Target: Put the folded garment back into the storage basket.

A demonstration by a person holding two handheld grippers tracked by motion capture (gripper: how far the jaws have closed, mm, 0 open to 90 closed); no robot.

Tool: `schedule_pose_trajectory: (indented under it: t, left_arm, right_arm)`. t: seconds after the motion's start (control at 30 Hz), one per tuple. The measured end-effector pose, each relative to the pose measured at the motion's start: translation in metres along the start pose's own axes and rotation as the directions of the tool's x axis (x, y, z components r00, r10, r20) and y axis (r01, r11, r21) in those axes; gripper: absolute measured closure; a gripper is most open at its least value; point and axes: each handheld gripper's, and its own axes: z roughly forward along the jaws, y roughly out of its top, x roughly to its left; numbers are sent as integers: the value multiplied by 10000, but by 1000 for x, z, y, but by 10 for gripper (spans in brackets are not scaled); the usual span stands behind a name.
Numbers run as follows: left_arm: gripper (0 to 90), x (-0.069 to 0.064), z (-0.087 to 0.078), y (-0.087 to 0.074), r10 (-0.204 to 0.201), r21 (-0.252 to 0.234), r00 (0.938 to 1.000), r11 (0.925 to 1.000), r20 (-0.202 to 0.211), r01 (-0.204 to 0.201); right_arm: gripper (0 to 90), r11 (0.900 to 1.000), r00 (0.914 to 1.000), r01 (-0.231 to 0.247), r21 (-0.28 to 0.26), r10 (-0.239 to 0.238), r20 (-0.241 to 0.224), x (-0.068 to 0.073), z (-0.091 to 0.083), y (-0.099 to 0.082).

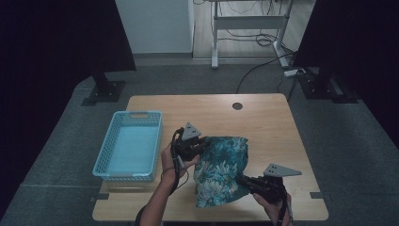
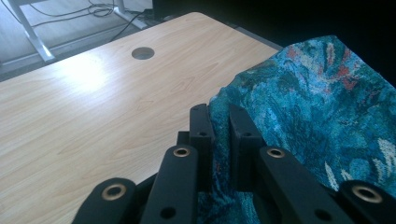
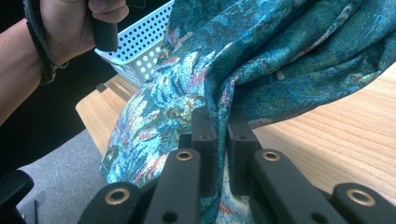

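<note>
While the left gripper [image 1: 200, 147] pinches the teal floral cloth [image 1: 221, 169] at its far-left edge, the right gripper [image 1: 243, 180] clamps its near-right edge; cloth lies right of the blue basket [image 1: 104, 160].

I find no legible text, label, brand, number or sign in any view. The cloth [image 1: 220, 169] carries a floral pattern only; the basket [image 1: 128, 146] and counter [image 1: 263, 122] bear no markings I can read.
</note>
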Motion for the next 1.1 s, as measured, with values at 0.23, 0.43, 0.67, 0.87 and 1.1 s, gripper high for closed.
schedule_pose_trajectory:
  t: [0.23,0.43,0.67,0.87,1.1]
  left_arm:
    - [816,3,-5,2,49,56,9999,10000,-142,-48]
    - [816,8,-10,3,21,16,9997,10000,-239,-21]
    - [816,15,-18,1,4,-52,9996,10000,-286,-5]
    - [816,24,-25,0,-184,-48,9990,9998,-416,182]
    - [816,29,-31,0,-153,16,9982,9999,-574,154]
  right_arm:
    - [842,9998,10000,65,175,-65,-11,4,5,6]
    - [841,9995,9997,241,206,-240,-37,9,11,15]
    - [841,9990,9995,321,311,-319,-91,13,21,19]
    - [841,9988,9991,378,309,-372,-197,17,30,23]
    - [841,9984,9987,415,380,-403,-313,22,39,26]
